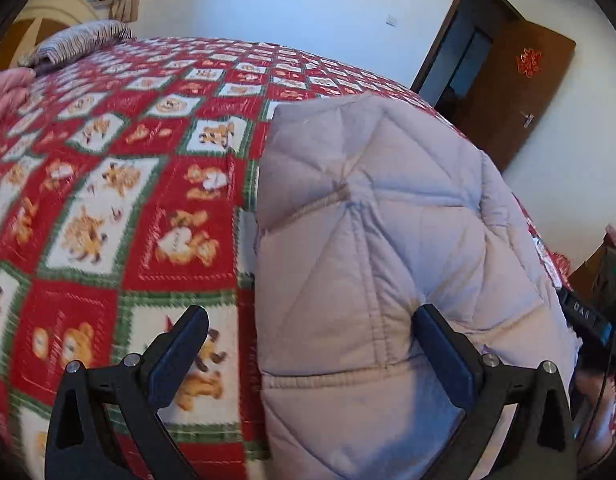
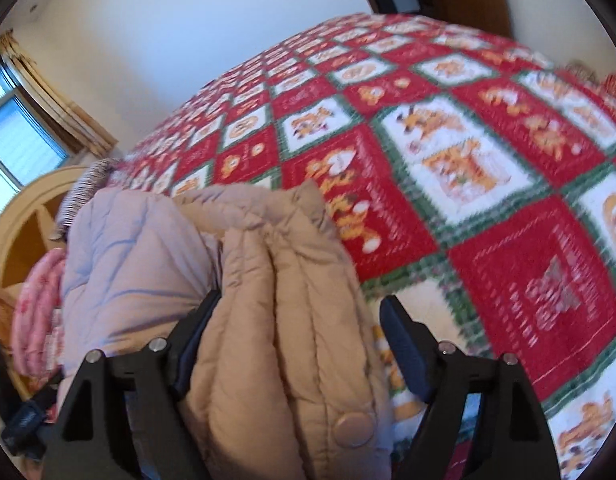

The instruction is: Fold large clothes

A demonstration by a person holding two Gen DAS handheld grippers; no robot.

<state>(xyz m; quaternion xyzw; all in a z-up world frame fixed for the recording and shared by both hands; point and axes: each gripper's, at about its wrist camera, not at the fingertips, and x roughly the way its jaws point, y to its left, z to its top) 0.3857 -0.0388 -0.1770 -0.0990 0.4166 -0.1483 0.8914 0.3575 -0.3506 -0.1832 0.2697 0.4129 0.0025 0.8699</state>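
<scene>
In the left wrist view, the left tongs (image 1: 309, 328) stood wide open at the bottom of the frame, gripping nothing. Their left finger hung over the red, white and green patchwork bedspread (image 1: 120, 184), while the right finger lay against the pale quilted jacket (image 1: 371, 240), which filled the centre and lower right of the frame and rested on the bed. The jacket's edge ran down between the two fingers, so only part of it sat in the gap. A striped pillow (image 1: 80, 42) lay at the upper left, a pink folded cloth (image 1: 6, 92) at the far left edge, and a brown door (image 1: 519, 88) stood open at the upper right. The black body of the other tool showed at the right edge.

In the right wrist view, the right tongs (image 2: 300, 336) were also spread wide at the bottom of the frame. A tan, puffy part of the jacket (image 2: 284, 320), bearing a round snap, lay bunched between the fingers; the left finger touched it, the right finger stood clear of it, so the pads did not press it. The jacket's paler part filled the lower left. The bedspread (image 2: 487, 184) covered the right and centre, blurred. A window (image 2: 16, 136) with a curtain showed at the left edge.
</scene>
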